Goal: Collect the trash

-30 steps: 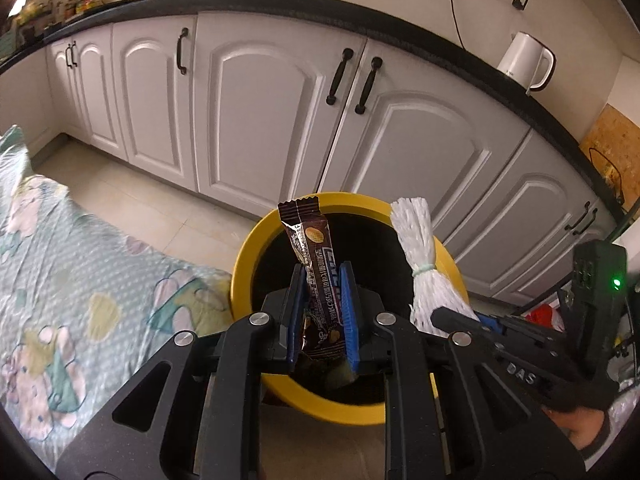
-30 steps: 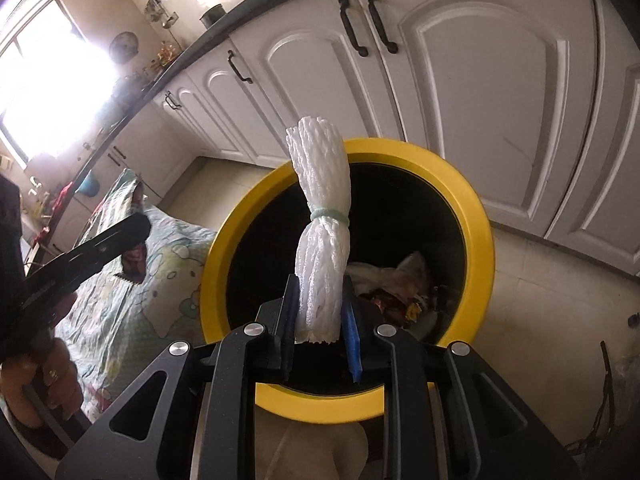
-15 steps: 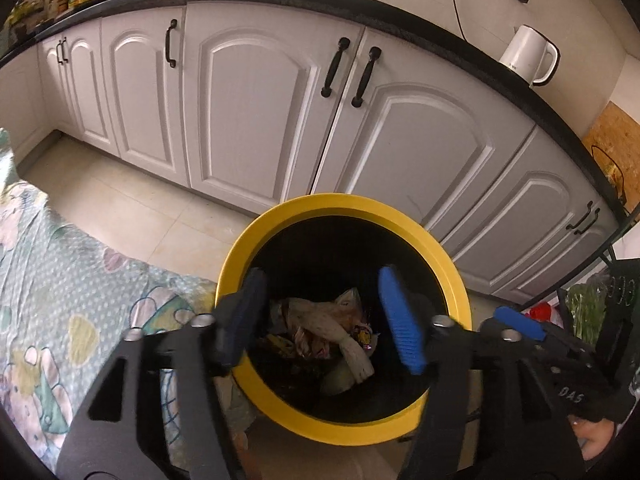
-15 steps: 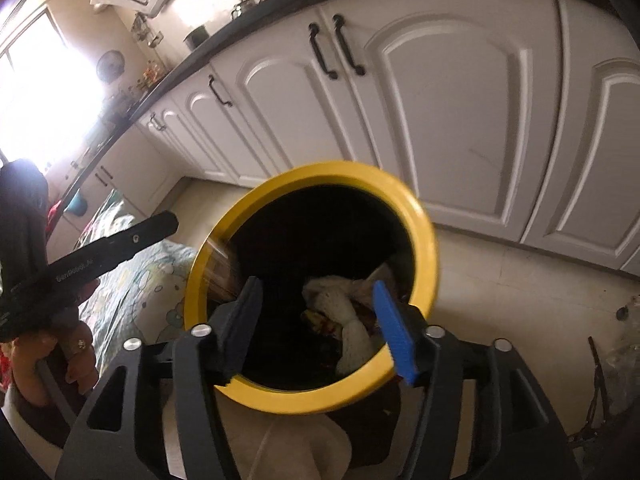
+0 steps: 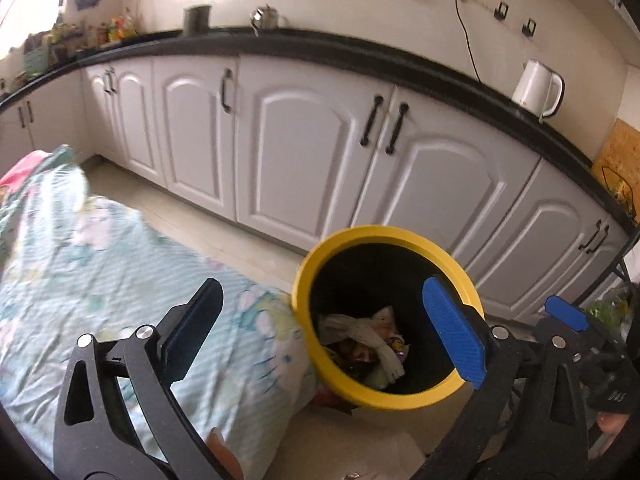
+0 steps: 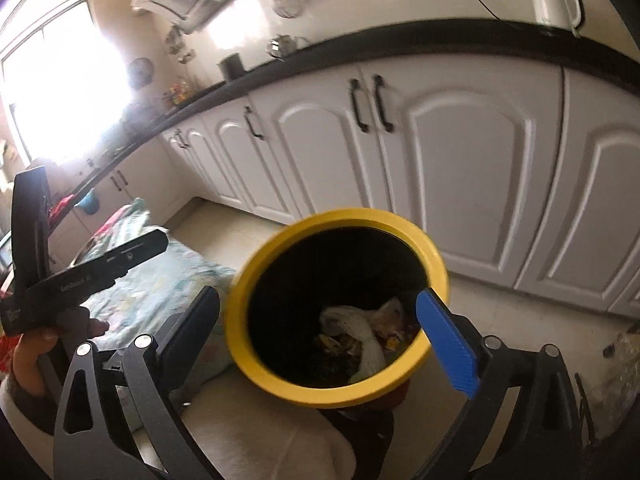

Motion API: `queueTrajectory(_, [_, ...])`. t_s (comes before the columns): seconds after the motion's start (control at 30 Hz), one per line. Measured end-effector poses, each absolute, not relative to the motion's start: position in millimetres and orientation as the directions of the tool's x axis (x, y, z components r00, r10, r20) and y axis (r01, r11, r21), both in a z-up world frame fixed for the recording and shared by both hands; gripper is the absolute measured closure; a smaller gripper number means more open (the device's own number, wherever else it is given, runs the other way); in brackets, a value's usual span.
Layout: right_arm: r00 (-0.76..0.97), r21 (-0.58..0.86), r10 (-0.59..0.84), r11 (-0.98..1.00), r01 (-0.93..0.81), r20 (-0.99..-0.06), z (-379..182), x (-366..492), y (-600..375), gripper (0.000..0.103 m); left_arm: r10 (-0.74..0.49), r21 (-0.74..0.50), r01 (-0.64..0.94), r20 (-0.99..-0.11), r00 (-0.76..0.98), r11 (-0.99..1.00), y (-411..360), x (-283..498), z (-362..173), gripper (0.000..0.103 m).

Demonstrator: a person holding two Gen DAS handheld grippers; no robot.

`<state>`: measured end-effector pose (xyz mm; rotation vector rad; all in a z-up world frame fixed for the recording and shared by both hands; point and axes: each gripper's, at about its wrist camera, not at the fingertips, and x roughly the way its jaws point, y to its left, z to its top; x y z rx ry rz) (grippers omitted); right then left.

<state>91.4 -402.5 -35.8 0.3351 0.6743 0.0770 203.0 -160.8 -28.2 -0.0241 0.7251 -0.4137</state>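
Yellow-rimmed bin [image 5: 387,236] beside floral cloth [image 5: 100,264], white cabinets [image 5: 312,152] behind — both jaws just spread, empty

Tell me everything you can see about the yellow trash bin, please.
The yellow trash bin is round, with a thick yellow rim that looks like plastic and a black inside. It stands upright and open, with no lid in view, on the tiled floor before white cabinets, against a flowered cloth. Crumpled wrappers and a white foam net lie at its bottom.
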Motion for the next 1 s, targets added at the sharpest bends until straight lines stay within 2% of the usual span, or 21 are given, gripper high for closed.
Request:
queueTrajectory(0.17, [0.827, 0.312, 0.220, 0.948, -0.057, -0.517, -12.3, 75.8, -371.4, 0.006, -0.342, -0.143, 0.324, -0.597, 0.726, 0.935, -125.9, 171.0, -16.4, 0.011])
queueTrajectory(0.43, [0.849, 0.246, 0.232, 0.961, -0.125, -0.475, -4.1, 54.6, -331.8, 0.006, -0.263, -0.124, 0.234, -0.550, 0.793, 0.964, -74.6, 124.4, -11.6, 0.011])
queueTrajectory(0.83, [0.939, 0.154, 0.121, 0.985, -0.074, -0.323, -7.4, 11.1, -301.5, 0.006, -0.170, -0.061, 0.159, -0.422, 0.891, 0.985, -45.7, 60.4, -4.9, 0.011])
queueTrajectory(1.0, [0.938, 0.126, 0.095, 0.990, -0.056, -0.334, -22.1, 11.5, -291.9, 0.006, -0.150, -0.071, 0.132, -0.404, 0.903, 0.989, -42.4, 49.8, -10.2, 0.011])
